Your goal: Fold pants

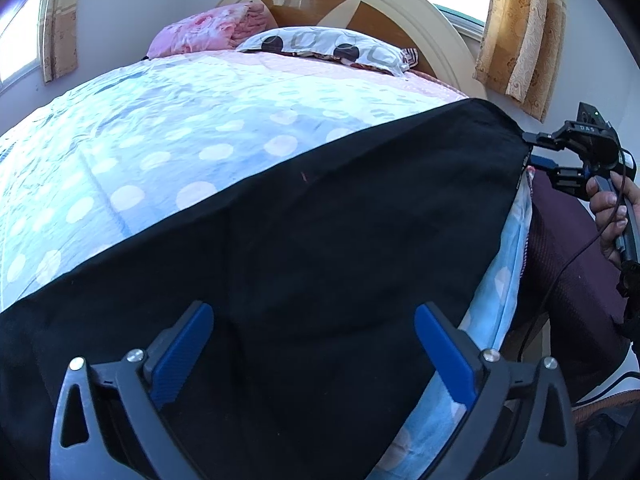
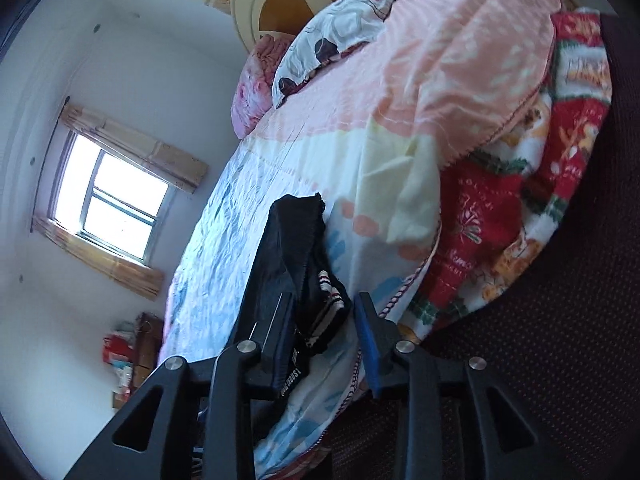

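Observation:
Black pants (image 1: 320,232) lie spread along the near edge of the bed over a dotted blue and pink sheet (image 1: 160,140). My left gripper (image 1: 314,324) is open just above the pants, blue pads wide apart. My right gripper (image 1: 530,150) shows at the right in the left wrist view, its fingers at the pants' far end. In the right wrist view the right gripper (image 2: 326,320) is open around the waistband end of the pants (image 2: 296,240), with a striped inner band and a label showing between the fingers.
Pillows (image 1: 332,48) and a pink folded quilt (image 1: 208,28) lie at the curved wooden headboard (image 1: 420,12). A red patterned blanket (image 2: 520,200) hangs off the bed side. Curtained windows (image 2: 116,208) stand on the walls. The person's dark maroon clothing (image 1: 572,248) is at the right.

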{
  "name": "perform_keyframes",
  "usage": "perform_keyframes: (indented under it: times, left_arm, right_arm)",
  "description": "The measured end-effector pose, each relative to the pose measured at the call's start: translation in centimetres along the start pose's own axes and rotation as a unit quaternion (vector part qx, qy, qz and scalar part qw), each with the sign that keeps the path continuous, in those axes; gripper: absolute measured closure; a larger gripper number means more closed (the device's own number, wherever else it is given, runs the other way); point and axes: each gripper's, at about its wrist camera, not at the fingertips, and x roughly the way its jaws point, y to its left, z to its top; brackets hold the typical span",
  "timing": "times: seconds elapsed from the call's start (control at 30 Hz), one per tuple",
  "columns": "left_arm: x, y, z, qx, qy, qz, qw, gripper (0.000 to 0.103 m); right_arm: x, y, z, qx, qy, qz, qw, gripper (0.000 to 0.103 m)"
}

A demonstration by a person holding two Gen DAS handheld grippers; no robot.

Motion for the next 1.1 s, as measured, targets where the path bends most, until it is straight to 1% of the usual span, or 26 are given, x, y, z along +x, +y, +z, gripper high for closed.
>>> perform_keyframes:
  times: [0.1,0.17,0.2,0.27,0.33,0.43,0.47,0.6,0.63,0.7,0.73,0.77,0.8,0.83,0.93,1.0,1.03,1.07,1.1]
  left_arm:
    - [0.0,0.0,0.0,-0.001,0.000,0.000,1.0000,0.000]
    - [0.0,0.0,0.0,0.001,0.000,0.000,1.0000,0.000]
    - [0.0,-0.1,0.0,0.002,0.001,-0.001,1.0000,0.000]
    - [0.1,-0.1,0.0,0.004,0.000,-0.002,1.0000,0.000]
    - [0.1,0.0,0.0,0.005,0.000,-0.002,1.0000,0.000]
    - [0.2,-0.1,0.0,0.005,-0.002,-0.002,1.0000,0.000]
    - [0.2,-0.1,0.0,0.005,-0.002,-0.002,1.0000,0.000]
    - [0.1,0.2,0.0,-0.001,-0.004,-0.009,1.0000,0.000]
    - [0.1,0.2,0.0,-0.002,-0.005,-0.009,0.9999,0.000]
    - [0.2,0.1,0.0,0.000,-0.005,-0.008,1.0000,0.000]
    - [0.2,0.1,0.0,0.000,-0.006,-0.008,0.9999,0.000]
    - [0.2,0.1,0.0,0.000,-0.007,-0.009,0.9999,0.000]
    - [0.2,0.1,-0.1,0.000,-0.007,-0.009,0.9999,0.000]
    - [0.2,0.1,-0.1,0.001,-0.007,-0.009,0.9999,0.000]
    - [0.2,0.1,-0.1,0.002,-0.006,-0.008,0.9999,0.000]
    - [0.3,0.0,-0.1,0.003,-0.006,-0.006,1.0000,0.000]
    - [0.3,0.0,-0.1,0.004,-0.006,-0.006,1.0000,0.000]
    - [0.3,0.0,-0.1,0.004,-0.006,-0.006,1.0000,0.000]
    - [0.2,0.0,-0.1,0.003,-0.006,-0.007,1.0000,0.000]
  right_arm:
    - [0.9,0.2,0.1,-0.007,0.005,0.005,1.000,0.070]
    - [1.0,0.7,0.1,-0.018,-0.006,-0.012,1.000,0.071]
    - [0.8,1.0,0.1,-0.022,-0.010,-0.012,1.000,0.071]
    - [0.1,1.9,0.0,-0.038,-0.026,-0.029,0.999,0.071]
    - [-1.0,2.9,0.0,-0.056,-0.043,-0.035,0.997,0.071]
    - [-1.8,4.7,0.0,-0.096,-0.051,-0.038,0.993,0.086]
    - [-1.7,5.1,-0.1,-0.104,-0.048,-0.038,0.993,0.088]
    - [-0.5,5.7,-0.5,-0.128,-0.030,-0.048,0.990,0.089]
    - [-0.3,5.5,-0.5,-0.124,-0.025,-0.049,0.991,0.089]
    - [0.0,4.4,-0.3,-0.101,-0.029,-0.059,0.993,0.088]
    - [-0.1,3.8,-0.2,-0.091,-0.031,-0.062,0.993,0.086]
    - [-0.1,2.9,0.1,-0.073,-0.032,-0.069,0.994,0.078]
    - [0.0,2.3,0.2,-0.061,-0.033,-0.072,0.995,0.075]
    - [0.0,1.6,0.4,-0.047,-0.030,-0.066,0.996,0.073]
    - [0.2,0.4,0.6,-0.019,-0.026,-0.037,0.999,0.073]
    - [0.3,0.7,0.7,-0.027,-0.025,-0.023,0.999,0.073]
    - [0.3,1.1,0.6,-0.039,-0.029,-0.025,0.999,0.074]
    - [0.2,1.7,0.5,-0.051,-0.035,-0.032,0.998,0.078]
    - [-0.1,2.7,0.3,-0.074,-0.046,-0.039,0.995,0.084]
